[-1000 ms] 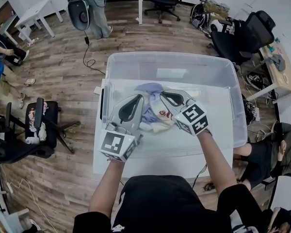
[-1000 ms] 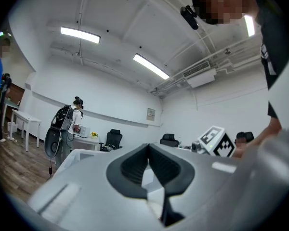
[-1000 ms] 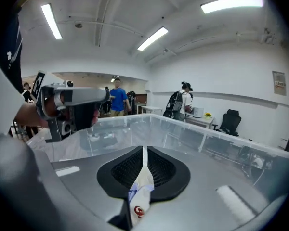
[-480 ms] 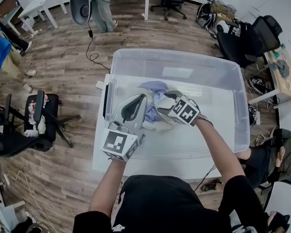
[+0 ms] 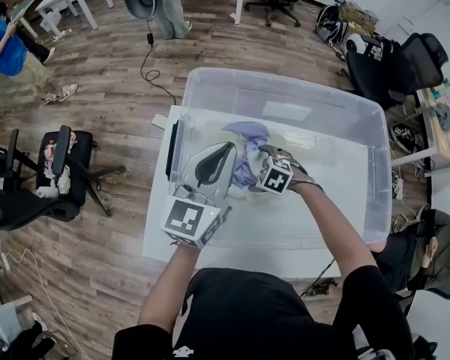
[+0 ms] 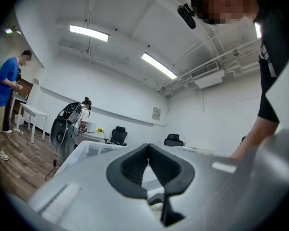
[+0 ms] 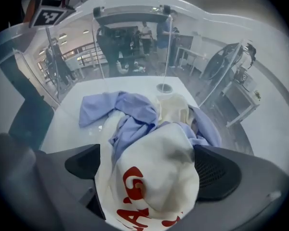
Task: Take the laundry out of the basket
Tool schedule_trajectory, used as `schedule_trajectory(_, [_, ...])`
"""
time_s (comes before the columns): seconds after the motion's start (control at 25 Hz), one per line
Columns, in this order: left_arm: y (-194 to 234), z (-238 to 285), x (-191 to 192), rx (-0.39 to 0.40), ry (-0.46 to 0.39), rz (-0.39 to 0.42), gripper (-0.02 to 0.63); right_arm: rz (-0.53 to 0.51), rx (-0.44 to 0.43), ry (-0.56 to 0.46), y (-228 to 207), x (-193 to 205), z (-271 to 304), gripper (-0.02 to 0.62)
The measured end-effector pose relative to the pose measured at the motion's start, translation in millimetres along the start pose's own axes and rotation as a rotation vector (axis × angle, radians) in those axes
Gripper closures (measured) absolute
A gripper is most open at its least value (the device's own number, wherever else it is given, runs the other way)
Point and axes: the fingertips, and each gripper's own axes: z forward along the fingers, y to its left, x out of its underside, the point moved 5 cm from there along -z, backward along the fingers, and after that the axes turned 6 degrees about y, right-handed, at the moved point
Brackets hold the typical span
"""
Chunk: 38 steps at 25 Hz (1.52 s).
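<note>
The table (image 5: 157, 235) carries the basket (image 5: 285, 88), a clear tub that fills most of its top, so I work from the near long side and reach in over the rim. The laundry (image 5: 249, 145) lies in a single heap on the basket floor, toward the left end; none of it is out yet. In the right gripper view the heap resolves into a blue shirt (image 7: 130, 109) spread at the back and a white cloth (image 7: 154, 177) with red print humped up in front. The left gripper (image 5: 214, 163) hangs level above the near left part of the basket, and I judge it is parked there to stay clear of the working side. Its jaws meet at the tips (image 6: 148, 150) with nothing held; only the basket rim and room show through the gap behind the pads. The right gripper (image 5: 266, 160) points steeply down into the heap. Its jaws stand at full spread (image 7: 149, 170), one pad on each side of the white cloth's hump. The cloth fills the space between them but is not clamped. I read this as the set-up for a pinch on that top item. Compared with the earlier frames, the right gripper was pinched together, high and beside the left one. It has since dropped into the basket and tipped downward, and its jaws have just been opening. The left gripper has hardly shifted.
</note>
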Motion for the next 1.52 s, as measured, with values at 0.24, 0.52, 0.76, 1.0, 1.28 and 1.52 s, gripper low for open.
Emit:
schedule_trajectory(0.24, [1.6, 1.3, -1.1, 0.001, 0.005, -0.011, 0.598, -0.045, -0.002, 0.079, 5.7, 2.3, 29.3, -0.003])
schedule_trajectory(0.52, [3.9, 1.2, -0.6, -0.003, 0.003, -0.018, 0.598, -0.030, -0.047, 0.101, -1.0, 3.0, 45.3, -0.003])
schedule_trajectory(0.76, [6.0, 0.8, -0.3, -0.010, 0.027, -0.048, 0.598, -0.010, -0.014, 0.122, -7.8, -0.9, 42.5, 0.068])
schedule_trajectory(1.0, [5.2, 2.3, 0.6, 0.000, 0.008, -0.029, 0.598, 0.026, 0.116, 0.153, -19.6, -4.2, 35.0, 0.376])
schedule_trajectory(1.28, [3.8, 1.2, 1.4, 0.000, 0.015, -0.029, 0.597, 0.095, 0.132, 0.111, -22.9, -2.9, 29.1, 0.446])
schedule_trajectory(1.52, [4.6, 2.1, 2.9, -0.005, 0.011, -0.014, 0.598, 0.153, 0.127, 0.046, -27.6, -3.6, 15.3, 0.453])
